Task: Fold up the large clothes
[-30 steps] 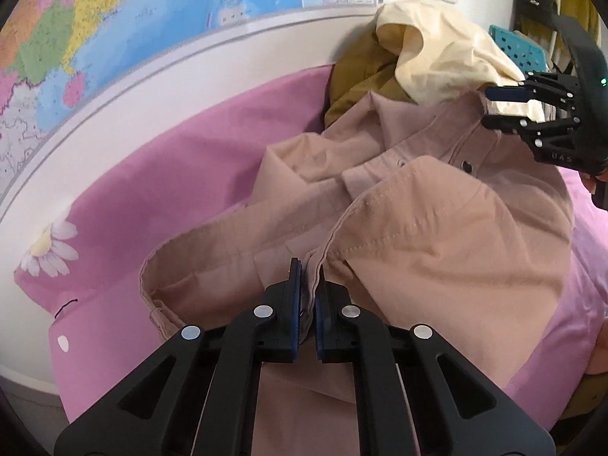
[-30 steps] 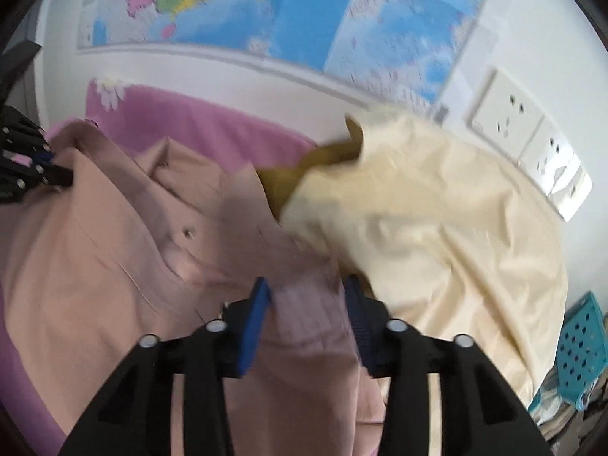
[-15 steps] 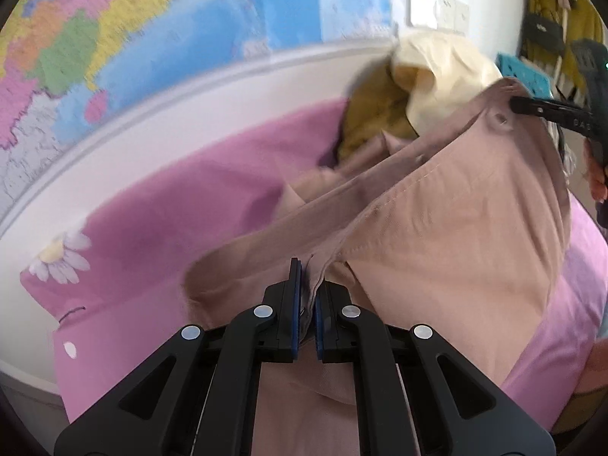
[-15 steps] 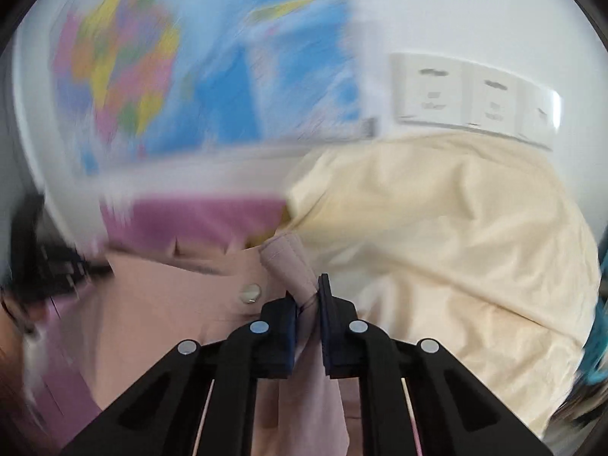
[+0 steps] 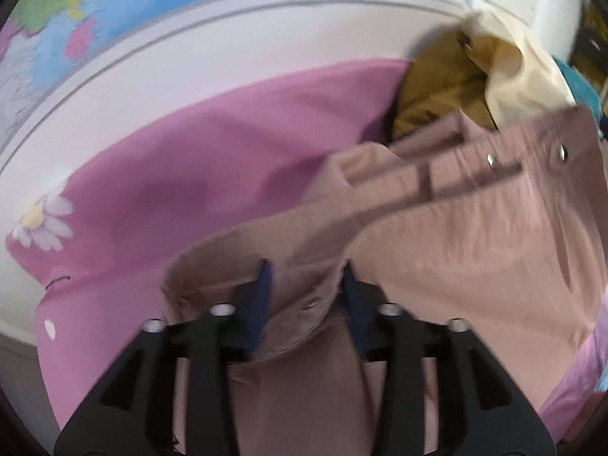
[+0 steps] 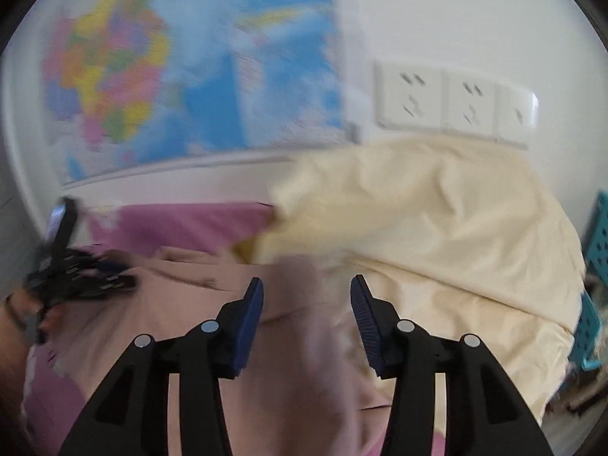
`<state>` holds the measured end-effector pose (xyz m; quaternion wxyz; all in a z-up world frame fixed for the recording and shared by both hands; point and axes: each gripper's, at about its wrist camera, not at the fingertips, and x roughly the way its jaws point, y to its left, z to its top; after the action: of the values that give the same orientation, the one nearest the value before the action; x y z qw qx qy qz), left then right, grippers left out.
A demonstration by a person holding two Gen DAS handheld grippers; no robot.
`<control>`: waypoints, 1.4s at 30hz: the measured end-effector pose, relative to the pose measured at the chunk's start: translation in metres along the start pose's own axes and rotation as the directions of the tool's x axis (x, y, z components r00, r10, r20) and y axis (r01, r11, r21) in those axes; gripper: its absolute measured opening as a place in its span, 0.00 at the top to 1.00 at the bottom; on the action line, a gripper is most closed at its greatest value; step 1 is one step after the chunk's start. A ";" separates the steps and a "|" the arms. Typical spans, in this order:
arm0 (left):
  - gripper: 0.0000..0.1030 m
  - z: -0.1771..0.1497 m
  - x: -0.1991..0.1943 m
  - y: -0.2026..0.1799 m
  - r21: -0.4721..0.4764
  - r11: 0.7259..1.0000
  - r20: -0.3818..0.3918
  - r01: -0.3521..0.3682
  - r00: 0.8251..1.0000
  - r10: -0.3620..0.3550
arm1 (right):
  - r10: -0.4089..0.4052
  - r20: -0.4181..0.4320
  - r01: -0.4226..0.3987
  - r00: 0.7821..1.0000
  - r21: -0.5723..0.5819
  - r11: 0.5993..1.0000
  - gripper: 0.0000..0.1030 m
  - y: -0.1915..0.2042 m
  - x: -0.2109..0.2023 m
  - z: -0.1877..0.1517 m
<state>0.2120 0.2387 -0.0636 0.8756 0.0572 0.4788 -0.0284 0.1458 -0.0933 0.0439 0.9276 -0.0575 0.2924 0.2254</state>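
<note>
A dusty-pink shirt (image 5: 475, 235) with metal snaps lies spread on the pink bedsheet (image 5: 228, 152). My left gripper (image 5: 306, 292) is open, with a bunched edge of the shirt lying loose between its blue-padded fingers (image 5: 262, 296). My right gripper (image 6: 307, 304) is open too, above the blurred shirt (image 6: 296, 342). The left gripper also shows at the left edge of the right wrist view (image 6: 76, 266).
A cream garment (image 6: 437, 220) and an olive-brown one (image 5: 437, 87) are piled at the back by the wall. A wall map (image 6: 171, 76) and white sockets (image 6: 452, 102) are behind. A teal basket (image 6: 596, 285) stands at the right.
Both grippers were shut on the shirt half a second ago and have opened. The shirt has dropped back onto the bed.
</note>
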 end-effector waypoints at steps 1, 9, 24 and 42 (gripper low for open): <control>0.56 0.000 -0.001 0.003 -0.016 1.000 0.005 0.003 1.000 -0.003 | 0.015 0.004 -0.015 1.000 -0.036 0.999 0.55 0.009 -0.001 -0.001; 0.43 -0.026 -0.036 0.018 -0.090 0.996 0.067 0.024 0.998 -0.018 | 0.016 -0.290 -0.032 0.957 -0.052 0.998 0.64 0.024 0.093 -0.042; 0.30 -0.171 -0.119 0.058 -0.351 0.909 0.141 0.226 0.972 -0.187 | 0.406 -0.129 -0.339 0.905 0.357 0.870 0.35 -0.016 -0.046 -0.102; 0.31 -0.201 -0.068 0.002 -0.425 0.802 0.123 0.420 0.905 -0.408 | 0.458 -0.131 -0.270 0.879 0.656 0.705 0.31 0.011 0.006 -0.160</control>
<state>0.0075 0.2659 -0.1138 0.8439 -0.2492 0.4623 -0.1098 0.0628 -0.1187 -0.0909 0.7780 0.2779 0.4851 0.2866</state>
